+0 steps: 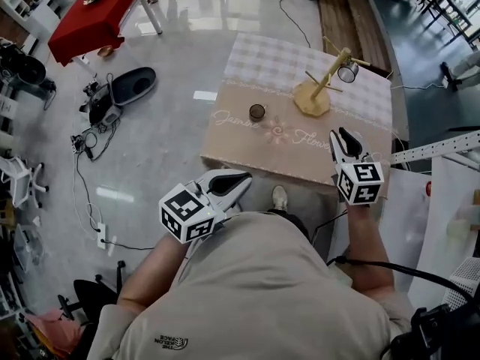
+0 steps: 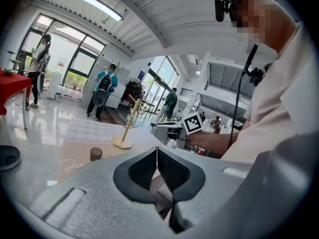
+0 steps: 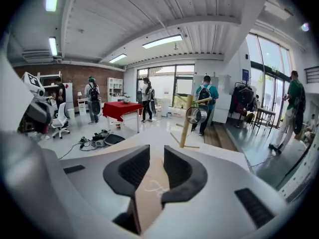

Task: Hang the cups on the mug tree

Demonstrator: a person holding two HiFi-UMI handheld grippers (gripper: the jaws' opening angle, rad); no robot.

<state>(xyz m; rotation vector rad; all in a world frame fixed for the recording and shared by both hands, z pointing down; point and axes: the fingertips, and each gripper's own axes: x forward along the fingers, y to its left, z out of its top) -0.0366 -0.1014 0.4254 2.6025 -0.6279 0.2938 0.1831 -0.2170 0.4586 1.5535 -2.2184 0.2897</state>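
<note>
A wooden mug tree [image 1: 319,88] stands at the far right of the tan table [image 1: 247,145]. A clear glass cup [image 1: 347,72] hangs on one of its pegs. A small dark cup [image 1: 257,112] stands upright mid-table, left of the tree. My left gripper [image 1: 244,178] is shut and empty, held near my body below the table's near edge. My right gripper [image 1: 339,135] is open with nothing between its jaws, over the table's near right corner. The left gripper view shows the left gripper [image 2: 157,151], the dark cup [image 2: 95,154] and the tree [image 2: 127,128]. The right gripper view shows the right gripper [image 3: 156,151], the tree [image 3: 186,121] and the hung cup [image 3: 193,115].
A red-clothed table [image 1: 97,10] stands far left. Cables and a dark oval object [image 1: 131,86] lie on the shiny floor left of the table. A white panel [image 1: 450,223] stands to the right. Several people [image 3: 93,103] stand far off in the room.
</note>
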